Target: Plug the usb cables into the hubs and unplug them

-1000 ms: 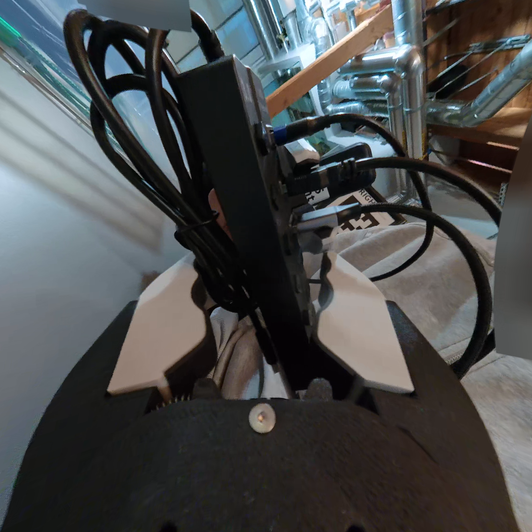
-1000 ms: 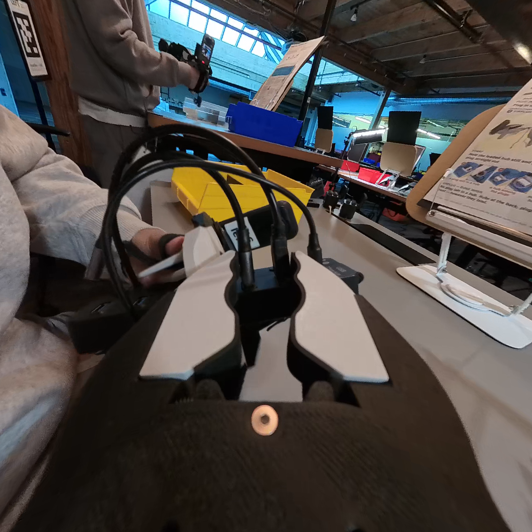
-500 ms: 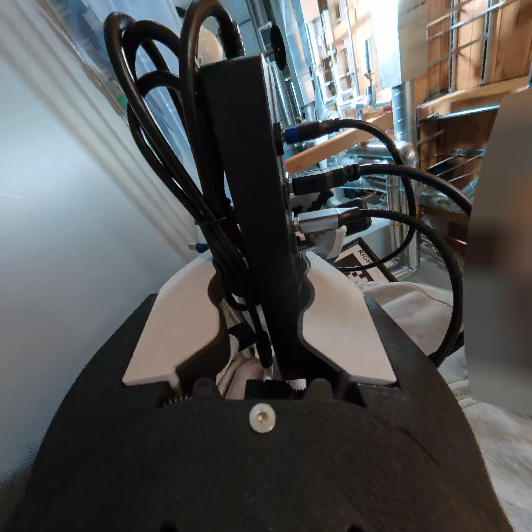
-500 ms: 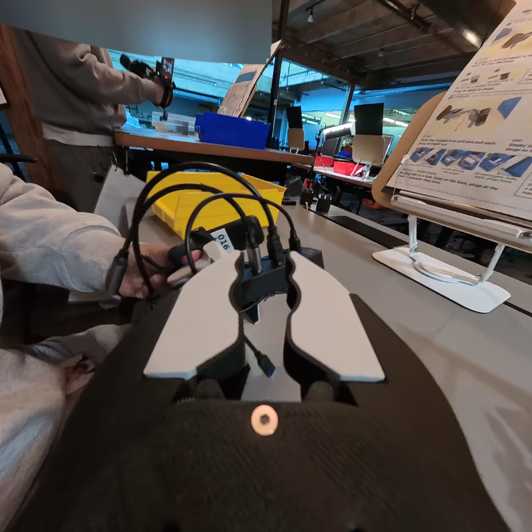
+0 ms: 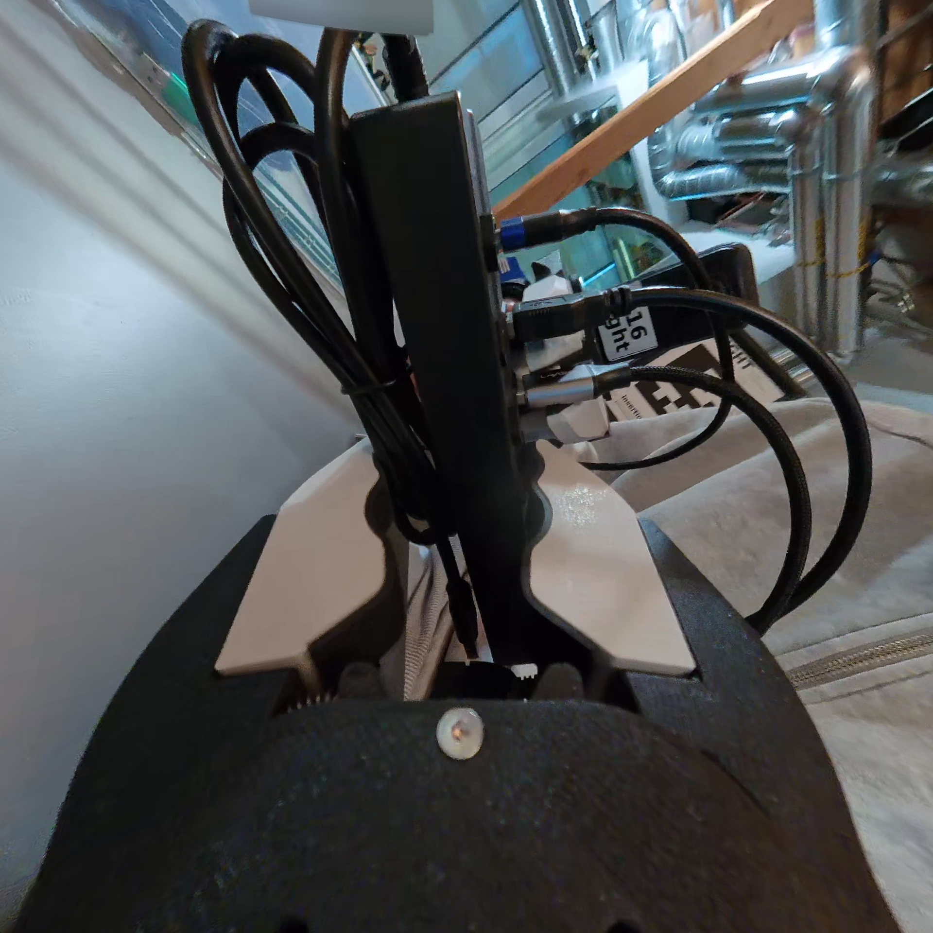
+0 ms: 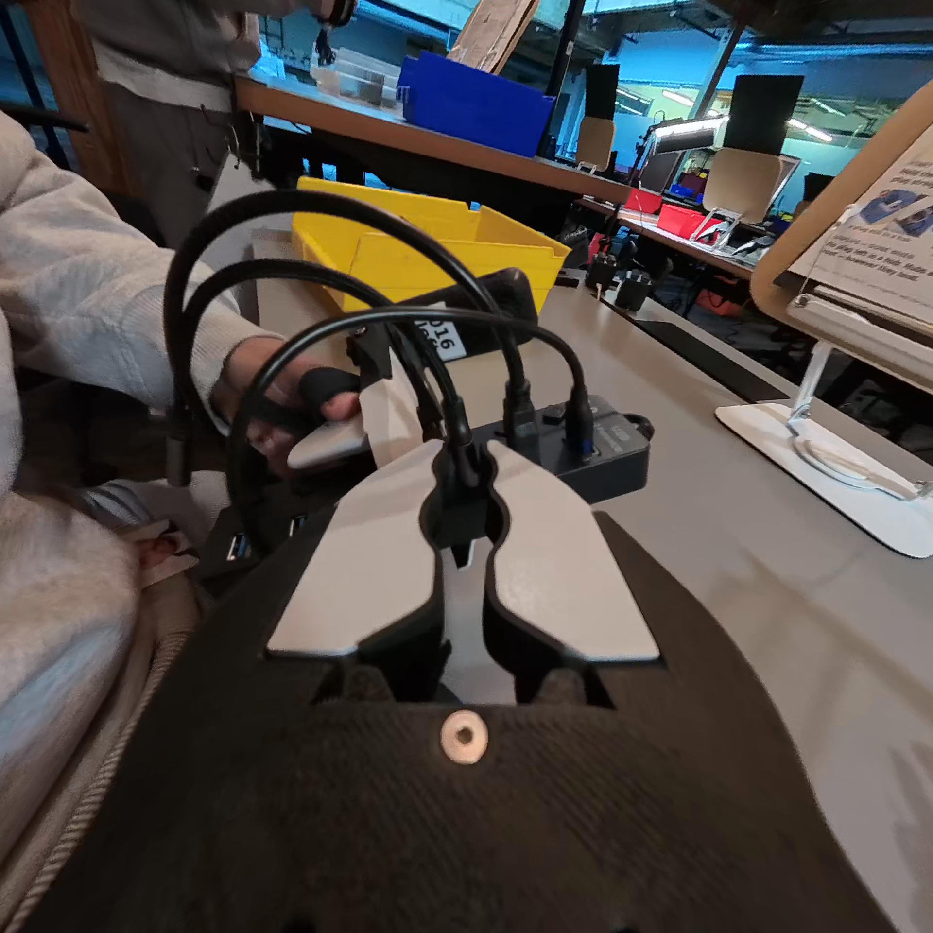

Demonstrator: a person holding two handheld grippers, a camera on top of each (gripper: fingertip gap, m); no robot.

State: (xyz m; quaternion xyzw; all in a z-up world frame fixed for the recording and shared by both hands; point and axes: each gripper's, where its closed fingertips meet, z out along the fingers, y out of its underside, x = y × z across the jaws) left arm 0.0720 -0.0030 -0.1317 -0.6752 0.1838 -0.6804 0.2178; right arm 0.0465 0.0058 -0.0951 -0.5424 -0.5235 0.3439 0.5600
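My left gripper (image 5: 454, 454) is shut on a black USB hub (image 5: 429, 303) that stands upright between its fingers, with a tied bundle of black cable (image 5: 282, 252) on its left. Three plugs sit in the hub's right side: a blue-tipped plug (image 5: 530, 232), a black plug (image 5: 555, 315) and a silver plug (image 5: 560, 389). In the right wrist view the hub (image 6: 606, 449) lies over the table edge. My right gripper (image 6: 464, 447) is shut on the nearest plug (image 6: 462, 469). Its cable arcs up and to the left.
A second black hub (image 6: 242, 545) with blue ports lies at the lower left by a grey sleeve. A yellow bin (image 6: 429, 252) stands behind the hubs. A document stand with a white base (image 6: 833, 464) is at the right on the grey table (image 6: 707, 580). A person stands at the back left.
My right gripper has moved in from around the hub's end and closed on the nearest plug. My left gripper keeps hold of the hub, which has tilted a little.
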